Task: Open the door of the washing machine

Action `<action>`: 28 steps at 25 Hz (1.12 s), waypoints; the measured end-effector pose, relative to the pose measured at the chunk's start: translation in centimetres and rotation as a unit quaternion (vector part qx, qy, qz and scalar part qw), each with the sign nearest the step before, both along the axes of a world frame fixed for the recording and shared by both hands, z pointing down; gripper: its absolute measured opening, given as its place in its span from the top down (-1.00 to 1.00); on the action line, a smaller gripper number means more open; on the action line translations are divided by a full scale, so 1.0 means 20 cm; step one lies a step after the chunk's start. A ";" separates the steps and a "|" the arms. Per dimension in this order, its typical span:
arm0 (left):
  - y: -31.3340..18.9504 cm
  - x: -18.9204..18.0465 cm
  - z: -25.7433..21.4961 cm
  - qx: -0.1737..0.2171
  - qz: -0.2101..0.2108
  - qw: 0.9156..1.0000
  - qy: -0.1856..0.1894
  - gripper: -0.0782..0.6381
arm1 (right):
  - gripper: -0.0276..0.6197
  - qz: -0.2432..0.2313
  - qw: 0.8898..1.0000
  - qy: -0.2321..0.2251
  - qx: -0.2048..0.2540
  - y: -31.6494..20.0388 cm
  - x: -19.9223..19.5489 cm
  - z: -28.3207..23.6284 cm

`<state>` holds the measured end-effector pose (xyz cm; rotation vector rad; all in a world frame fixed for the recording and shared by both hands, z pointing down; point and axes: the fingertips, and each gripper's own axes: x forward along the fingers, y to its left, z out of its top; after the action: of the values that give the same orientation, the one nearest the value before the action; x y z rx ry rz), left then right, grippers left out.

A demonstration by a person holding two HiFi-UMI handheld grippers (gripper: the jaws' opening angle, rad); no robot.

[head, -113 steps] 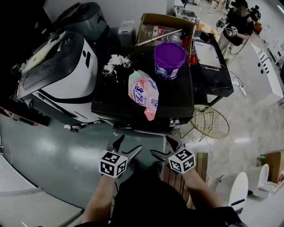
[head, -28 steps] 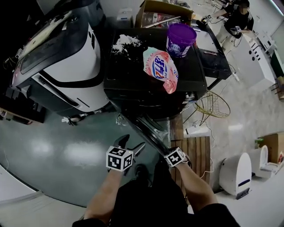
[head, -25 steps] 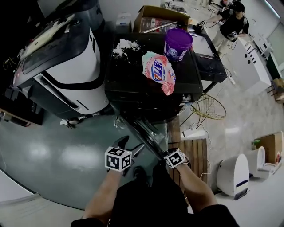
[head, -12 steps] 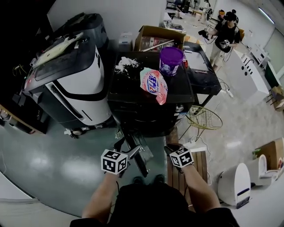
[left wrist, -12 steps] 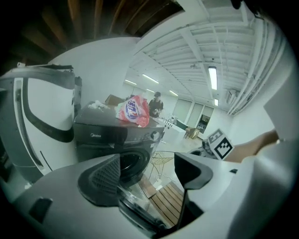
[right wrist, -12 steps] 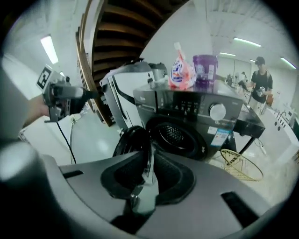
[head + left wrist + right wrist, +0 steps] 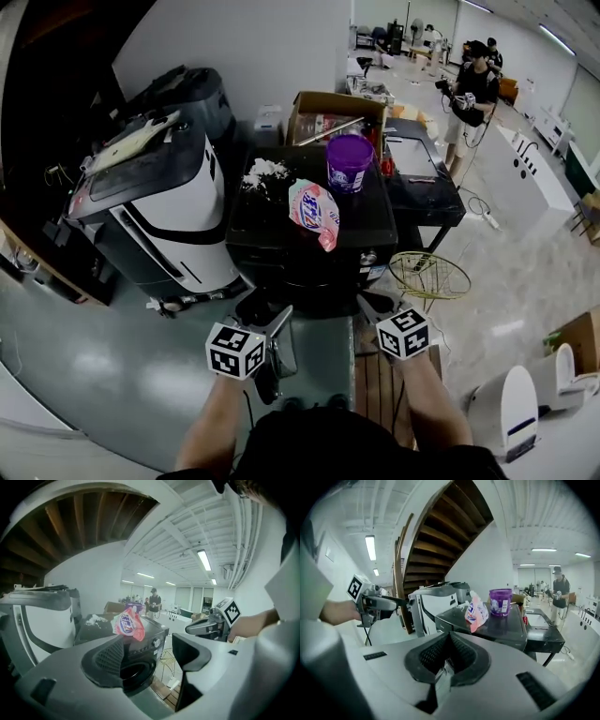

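The black washing machine [image 7: 281, 220] stands in front of me, and its round door [image 7: 279, 345] hangs swung out toward me. In the left gripper view the bare drum opening [image 7: 135, 673] shows in the machine's front [image 7: 152, 641]. My left gripper [image 7: 267, 311] hovers beside the door with nothing between its fingers; its jaws have just been closing a little but stand open [image 7: 147, 644]. My right gripper [image 7: 368, 303] is raised in front of the machine's right side, off the door, shut and empty [image 7: 446, 660].
On the machine's top lie a pink detergent bag [image 7: 314, 211], a purple tub [image 7: 349, 161] and spilled white powder [image 7: 265, 172]. A white-and-black appliance [image 7: 159, 206] stands left, a black table [image 7: 427, 192] and wire basket [image 7: 429, 275] right. A person [image 7: 469, 94] stands far back.
Both grippers have risen from near the floor to the machine's front. The right gripper has come off the door's edge and shut. The door now hangs open by the left gripper.
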<state>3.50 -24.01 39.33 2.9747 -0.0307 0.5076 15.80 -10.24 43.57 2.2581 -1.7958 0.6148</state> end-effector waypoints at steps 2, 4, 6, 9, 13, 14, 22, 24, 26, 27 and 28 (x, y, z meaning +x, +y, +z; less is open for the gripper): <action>0.01 0.01 -0.07 0.010 -0.005 1.000 0.013 -0.13 | 0.86 0.002 1.000 0.007 0.022 0.02 0.03 -0.10; 0.02 0.01 -0.14 0.019 -0.009 1.000 0.023 -0.07 | 0.86 0.006 0.999 0.011 0.042 0.04 0.05 -0.18; 0.02 0.01 -0.20 0.027 -0.013 0.999 0.033 -0.01 | 0.86 0.010 0.998 0.017 0.059 0.06 0.07 -0.26; 0.00 0.00 -0.26 0.039 -0.023 0.998 0.046 0.06 | 0.86 0.006 0.996 0.040 0.076 0.07 0.06 -0.36; -0.05 -0.03 -0.32 0.047 -0.039 0.997 0.056 0.23 | 0.86 0.009 0.992 0.073 0.101 0.09 0.04 -0.49; -0.06 -0.03 -0.33 0.050 -0.042 0.996 0.056 0.29 | 0.86 0.012 0.991 0.077 0.108 0.10 0.04 -0.52; -0.15 -0.07 -0.42 0.069 -0.064 0.992 0.079 0.64 | 0.86 0.014 0.986 0.097 0.136 0.13 0.02 -0.66; -0.16 -0.07 -0.43 0.071 -0.068 0.991 0.085 0.67 | 0.86 0.015 0.985 0.103 0.139 0.14 0.02 -0.67; -0.16 -0.07 -0.44 0.071 -0.071 0.991 0.087 0.68 | 0.86 0.014 0.985 0.103 0.141 0.14 0.02 -0.67; -0.17 -0.06 -0.43 0.071 -0.072 0.991 0.087 0.69 | 0.86 0.014 0.985 0.102 0.141 0.14 0.02 -0.66; -0.17 -0.06 -0.43 0.071 -0.073 0.991 0.087 0.69 | 0.86 0.014 0.985 0.102 0.142 0.14 0.02 -0.66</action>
<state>2.27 -27.34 30.80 3.1110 -0.2771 0.2377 16.16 -7.39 30.39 2.4238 -1.8496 0.1295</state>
